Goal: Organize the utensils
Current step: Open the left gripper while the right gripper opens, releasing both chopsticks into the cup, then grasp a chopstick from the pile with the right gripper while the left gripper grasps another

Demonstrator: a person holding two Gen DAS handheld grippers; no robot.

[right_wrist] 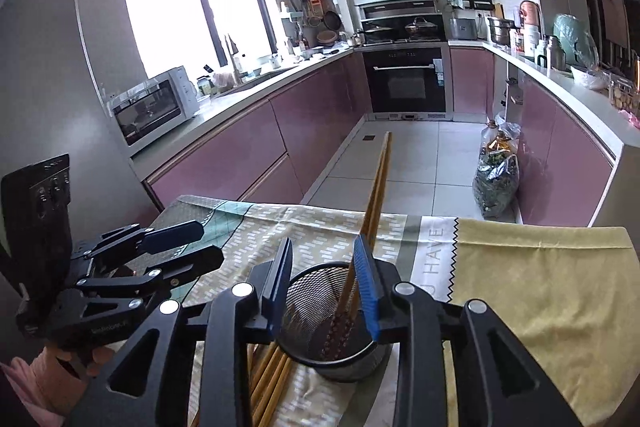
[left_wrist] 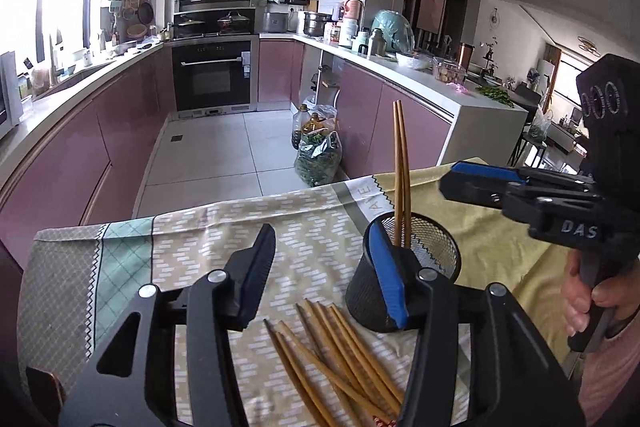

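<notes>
Where they lean in the mesh cup [left_wrist: 416, 259], two slim brown chopsticks [left_wrist: 400, 163].

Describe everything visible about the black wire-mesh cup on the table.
The black wire-mesh cup is round, open-topped, with a solid rim and see-through mesh wall. It stands upright on the patterned beige tablecloth. Two brown wooden chopsticks stand in it, leaning against the rim. More loose chopsticks lie on the cloth beside its base. The right gripper hangs open above its mouth; nothing grips the cup.
</notes>
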